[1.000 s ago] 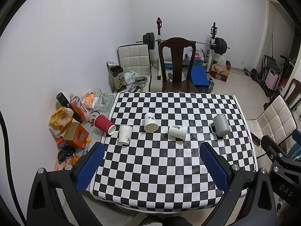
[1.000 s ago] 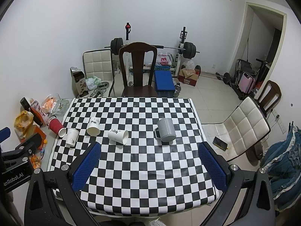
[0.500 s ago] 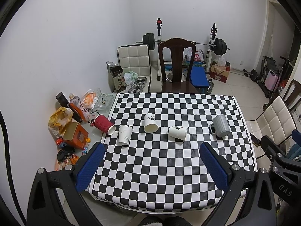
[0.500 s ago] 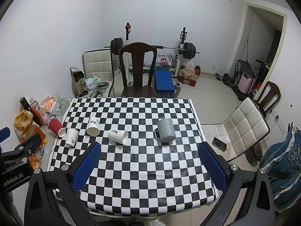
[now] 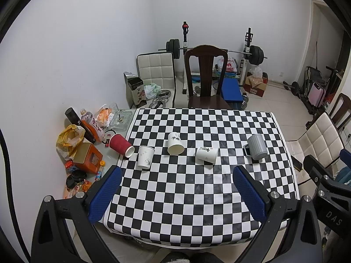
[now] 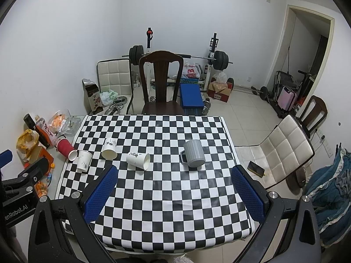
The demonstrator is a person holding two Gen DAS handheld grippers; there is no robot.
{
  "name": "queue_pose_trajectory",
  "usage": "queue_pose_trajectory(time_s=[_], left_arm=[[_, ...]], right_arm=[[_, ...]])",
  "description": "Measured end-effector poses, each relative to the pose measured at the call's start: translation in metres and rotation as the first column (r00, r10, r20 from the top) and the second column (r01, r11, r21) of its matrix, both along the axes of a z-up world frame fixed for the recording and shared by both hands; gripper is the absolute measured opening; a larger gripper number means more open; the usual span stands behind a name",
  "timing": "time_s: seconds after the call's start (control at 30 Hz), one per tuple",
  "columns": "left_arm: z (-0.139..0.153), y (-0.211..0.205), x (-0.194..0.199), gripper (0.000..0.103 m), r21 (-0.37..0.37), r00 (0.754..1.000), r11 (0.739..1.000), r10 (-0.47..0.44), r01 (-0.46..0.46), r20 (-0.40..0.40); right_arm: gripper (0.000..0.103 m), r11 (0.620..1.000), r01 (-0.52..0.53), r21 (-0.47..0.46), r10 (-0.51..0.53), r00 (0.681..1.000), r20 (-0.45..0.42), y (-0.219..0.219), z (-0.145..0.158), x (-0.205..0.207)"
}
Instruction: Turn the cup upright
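Nearest to me, both tools hung above the near edge of the desk (image 5: 197, 208), well short of anything on it. The left tool (image 5: 176, 191) had its blue pads spread wide with nothing between them, and the right tool (image 6: 173, 189) was the same, agape and empty.

Further in, a row of cups ran across the middle of the checked cloth. The white paper cup (image 5: 206, 155) with dark lettering lay on its side near the centre, mouth towards the right; from the right tool's view the same cup (image 6: 138, 158) sat just ahead of its left pad. I took it for a likely one to be righted, though I could not tell which cup was meant. It looked very light and thin-walled, so a hard squeeze would crush it and a nudge would set it rolling. A gentle hold across the body, towards the stiffer rolled rim, seemed the safest place.

To its left another paper cup (image 5: 175, 144) lay tipped with its mouth towards me, and beyond that a third paper cup (image 5: 145, 157) stood near the left edge. A red ribbed cup (image 5: 121, 145) lay on its side at that edge. To the right stood the grey mug (image 5: 256, 146), mouth down, handle to the left; it looked rigid and heavier, and would bear a firm pinch across its ridged wall.

Beyond the desk stood a dark wooden chair (image 5: 205, 76).
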State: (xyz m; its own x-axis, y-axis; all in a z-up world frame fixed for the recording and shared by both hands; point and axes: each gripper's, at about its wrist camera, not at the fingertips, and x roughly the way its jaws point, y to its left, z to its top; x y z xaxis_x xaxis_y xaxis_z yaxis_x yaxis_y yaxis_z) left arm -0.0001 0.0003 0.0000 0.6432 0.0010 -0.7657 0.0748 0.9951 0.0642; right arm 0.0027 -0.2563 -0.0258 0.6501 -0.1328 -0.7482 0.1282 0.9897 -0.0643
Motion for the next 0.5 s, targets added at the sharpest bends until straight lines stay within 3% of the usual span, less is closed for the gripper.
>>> queue_pose_trajectory(time_s=[0.5], left_arm=[[0.0000, 0.0000, 0.0000, 0.103, -0.002, 1.000, 1.000, 0.000, 0.000, 0.001]], right_arm=[[0.103, 1.000, -0.002, -0.002, 0.002, 1.000, 0.003, 0.0010, 0.0005, -0.0009]])
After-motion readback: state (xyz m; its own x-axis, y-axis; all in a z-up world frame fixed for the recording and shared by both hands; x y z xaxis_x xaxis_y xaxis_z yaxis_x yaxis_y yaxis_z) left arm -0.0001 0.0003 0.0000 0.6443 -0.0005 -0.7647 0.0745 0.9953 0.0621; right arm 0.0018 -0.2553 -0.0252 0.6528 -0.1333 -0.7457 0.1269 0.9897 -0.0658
